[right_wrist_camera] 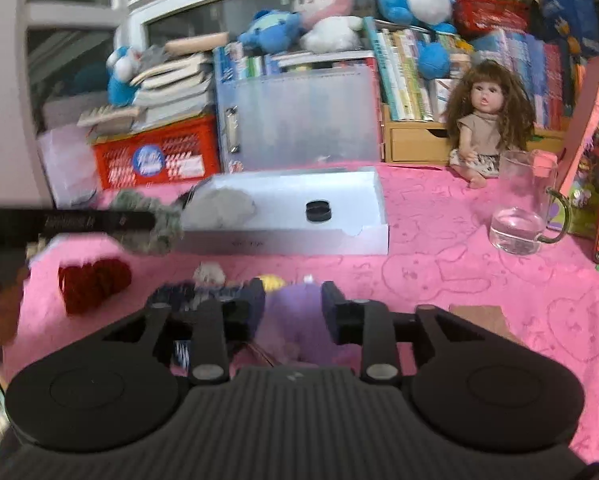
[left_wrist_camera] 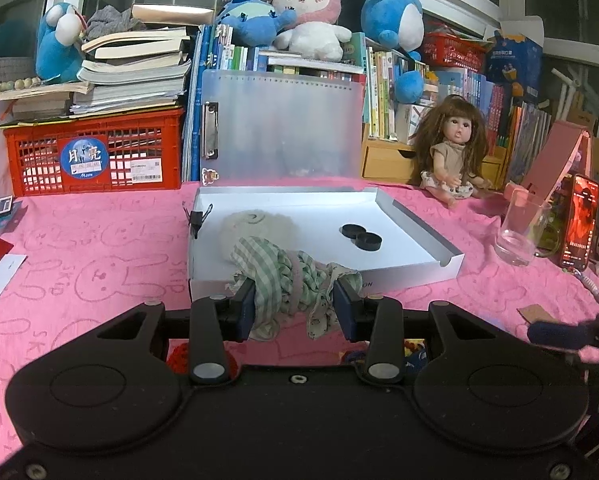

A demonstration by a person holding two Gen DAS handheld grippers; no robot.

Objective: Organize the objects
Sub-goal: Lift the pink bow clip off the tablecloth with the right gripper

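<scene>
Pink tablecloth (left_wrist_camera: pixel 99 248) covers the whole work surface, bunny pattern on it. Back wall is clutter: red crate (left_wrist_camera: pixel 95 152) with stacked books on top, frosted clipboard (left_wrist_camera: pixel 279 128) standing upright behind the box, doll (left_wrist_camera: pixel 453 148) sitting to the right. White shallow box (left_wrist_camera: pixel 411 220) sits mid-table, open top; inside it a pale fluffy item (left_wrist_camera: pixel 255 226) toward the left and two black round caps (left_wrist_camera: pixel 361 237) touching each other toward the right, black binder clip (left_wrist_camera: pixel 197 218) on its left wall. Glass mug (right_wrist_camera: pixel 525 204) stands right of the box, well apart, phone (left_wrist_camera: pixel 581 226) propped just beyond it. Left gripper (left_wrist_camera: pixel 295 308) is clamped on a green checked cloth bundle (left_wrist_camera: pixel 287 280), held at the box's near wall, cloth hanging over the edge. Right gripper (right_wrist_camera: pixel 293 312) has its fingers either side of a purple soft object (right_wrist_camera: pixel 295 320) on the table near the box; view is motion-blurred, can't tell if the pads are pressing it or standing off. Red knitted item (right_wrist_camera: pixel 93 282) lies on the cloth left of the right gripper.
</scene>
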